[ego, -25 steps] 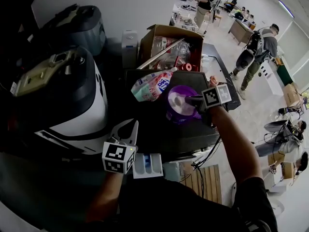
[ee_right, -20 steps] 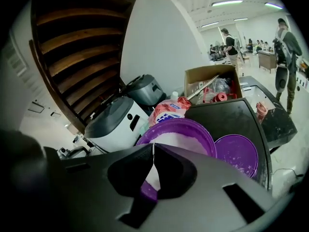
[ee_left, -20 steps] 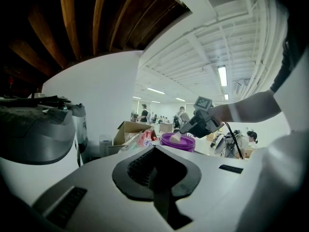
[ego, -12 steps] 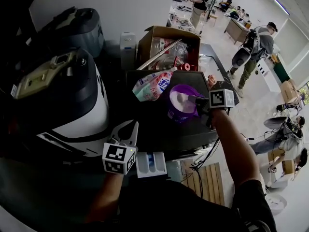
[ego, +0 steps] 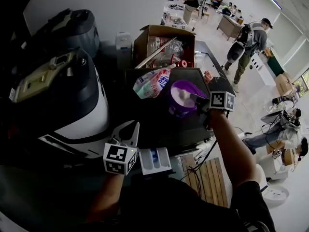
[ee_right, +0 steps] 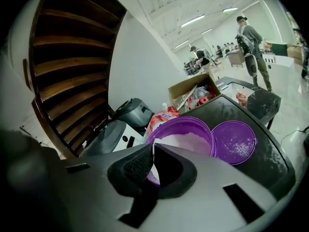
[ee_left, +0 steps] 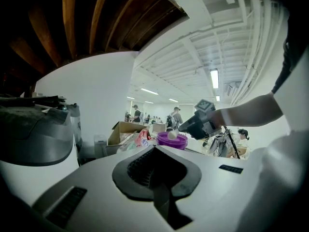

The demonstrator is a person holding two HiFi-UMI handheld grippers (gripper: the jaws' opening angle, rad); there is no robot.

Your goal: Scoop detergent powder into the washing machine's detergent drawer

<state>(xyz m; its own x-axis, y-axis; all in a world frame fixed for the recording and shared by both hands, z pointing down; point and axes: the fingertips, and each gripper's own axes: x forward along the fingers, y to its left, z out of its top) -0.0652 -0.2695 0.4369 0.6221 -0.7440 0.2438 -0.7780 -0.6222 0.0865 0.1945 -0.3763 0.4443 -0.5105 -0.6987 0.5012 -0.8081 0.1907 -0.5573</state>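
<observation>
Heaping white in the little scoop (ego: 187,95), the detergent powder (ee_left: 172,135) now hangs just over the purple tub (ego: 176,110). A second ago the scoop sat lower in the tub. The right gripper (ego: 197,99) has turned since then and brought it up. Its tongs are pinched narrow on the scoop's thin white handle. The tub stands at the far right of the dark table (ego: 154,129), its lid (ee_right: 235,141) just beside it. The detergent drawer (ego: 155,161) sticks out of the washing machine (ego: 89,115), near and to the left, well apart from the tub. It looks out a bit more than before. The left gripper (ego: 129,132) is just beside it, tongs closed on nothing. I think the scooping is done and the carry to the drawer comes next.
</observation>
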